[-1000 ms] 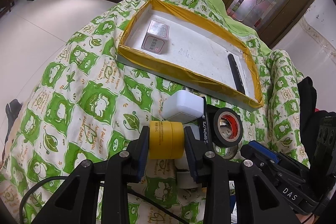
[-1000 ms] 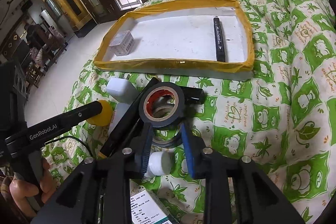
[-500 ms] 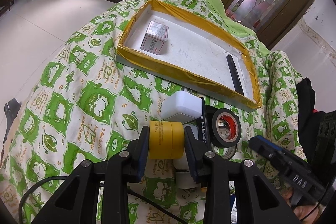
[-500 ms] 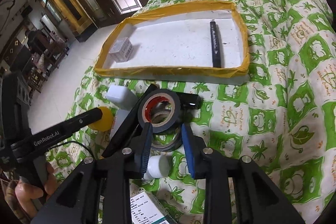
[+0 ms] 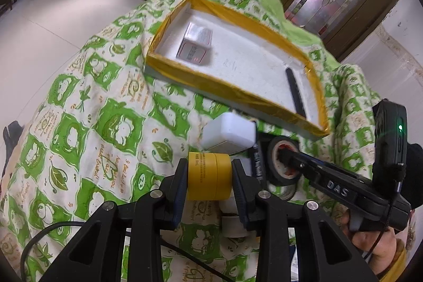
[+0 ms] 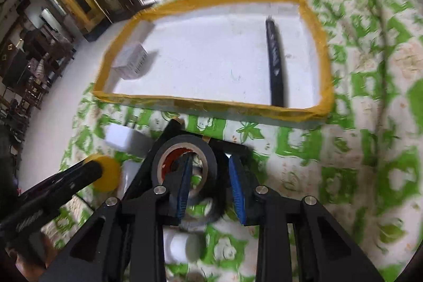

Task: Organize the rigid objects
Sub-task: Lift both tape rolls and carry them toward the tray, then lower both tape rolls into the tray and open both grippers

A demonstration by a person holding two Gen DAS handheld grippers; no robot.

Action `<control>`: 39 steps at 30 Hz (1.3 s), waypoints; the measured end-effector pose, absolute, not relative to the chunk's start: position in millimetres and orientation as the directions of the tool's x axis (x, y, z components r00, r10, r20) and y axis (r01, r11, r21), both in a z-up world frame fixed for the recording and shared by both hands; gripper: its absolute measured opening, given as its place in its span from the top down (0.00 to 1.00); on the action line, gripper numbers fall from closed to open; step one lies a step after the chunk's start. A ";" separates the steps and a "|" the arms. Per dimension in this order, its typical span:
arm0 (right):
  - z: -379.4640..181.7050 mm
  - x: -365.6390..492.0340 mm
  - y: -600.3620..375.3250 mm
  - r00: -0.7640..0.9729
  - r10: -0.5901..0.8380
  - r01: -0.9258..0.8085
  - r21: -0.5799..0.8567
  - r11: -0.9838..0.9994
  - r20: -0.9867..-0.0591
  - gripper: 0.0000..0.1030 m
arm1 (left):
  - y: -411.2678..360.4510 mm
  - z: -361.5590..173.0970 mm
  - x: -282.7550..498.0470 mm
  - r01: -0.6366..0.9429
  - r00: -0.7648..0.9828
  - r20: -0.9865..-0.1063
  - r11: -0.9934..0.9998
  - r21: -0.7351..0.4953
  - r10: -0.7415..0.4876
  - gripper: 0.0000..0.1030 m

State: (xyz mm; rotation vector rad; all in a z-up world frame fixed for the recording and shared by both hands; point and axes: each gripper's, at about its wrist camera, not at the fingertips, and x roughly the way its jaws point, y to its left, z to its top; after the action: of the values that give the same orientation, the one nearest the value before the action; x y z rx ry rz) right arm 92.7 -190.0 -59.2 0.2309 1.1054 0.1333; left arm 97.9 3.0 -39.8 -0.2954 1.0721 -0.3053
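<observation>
My left gripper [image 5: 210, 177] is shut on a small yellow jar [image 5: 208, 176], held above the green quilt; it shows as a yellow disc in the right wrist view [image 6: 107, 172]. My right gripper [image 6: 210, 173] is open around the wall of a black tape roll [image 6: 211, 149], one finger inside its red core, one outside. The roll [image 5: 275, 149] also shows in the left wrist view. A white tray with a yellow rim [image 5: 230, 90] [image 6: 211, 102] lies beyond, holding a small box [image 5: 197, 44] [image 6: 130, 61] and a black marker [image 5: 296, 93] [image 6: 276, 65].
A white cube [image 5: 230, 134] [image 6: 120, 136] lies just behind the jar. A black marker [image 5: 257, 161] lies by the tape roll, and a white cylinder [image 6: 182, 242] sits under my right gripper. The quilt [image 5: 87, 107] slopes down to a white floor at left.
My right gripper has moved forward and down so that its fingers straddle the tape roll's wall. My left gripper still holds the yellow jar in about the same place.
</observation>
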 end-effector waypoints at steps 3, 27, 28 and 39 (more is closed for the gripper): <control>-60.4 93.5 -185.0 0.452 0.199 0.004 0.225 0.974 -0.869 0.83 | 0.3 -48.9 102.8 0.088 0.412 -0.832 0.926 -0.368 -0.370 0.68; -6.2 115.6 -225.8 0.584 0.283 0.042 0.376 0.926 -0.761 0.84 | -12.6 23.8 156.9 0.180 0.514 -0.715 0.875 -0.449 -0.473 0.68; -4.7 120.6 -228.2 0.589 0.279 0.046 0.376 0.926 -0.758 0.84 | -20.5 25.7 166.4 0.191 0.516 -0.720 0.882 -0.431 -0.463 0.68; -28.4 169.6 -250.4 0.569 0.232 0.132 0.367 0.921 -0.789 0.84 | -61.3 -15.3 228.8 0.199 0.463 -0.809 0.932 -0.302 -0.361 0.68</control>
State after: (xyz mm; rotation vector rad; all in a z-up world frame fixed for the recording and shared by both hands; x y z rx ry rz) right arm 169.6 -250.4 -28.4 0.4123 0.9715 0.0607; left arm 228.8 -61.3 -15.3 -0.1738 1.0343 -0.3464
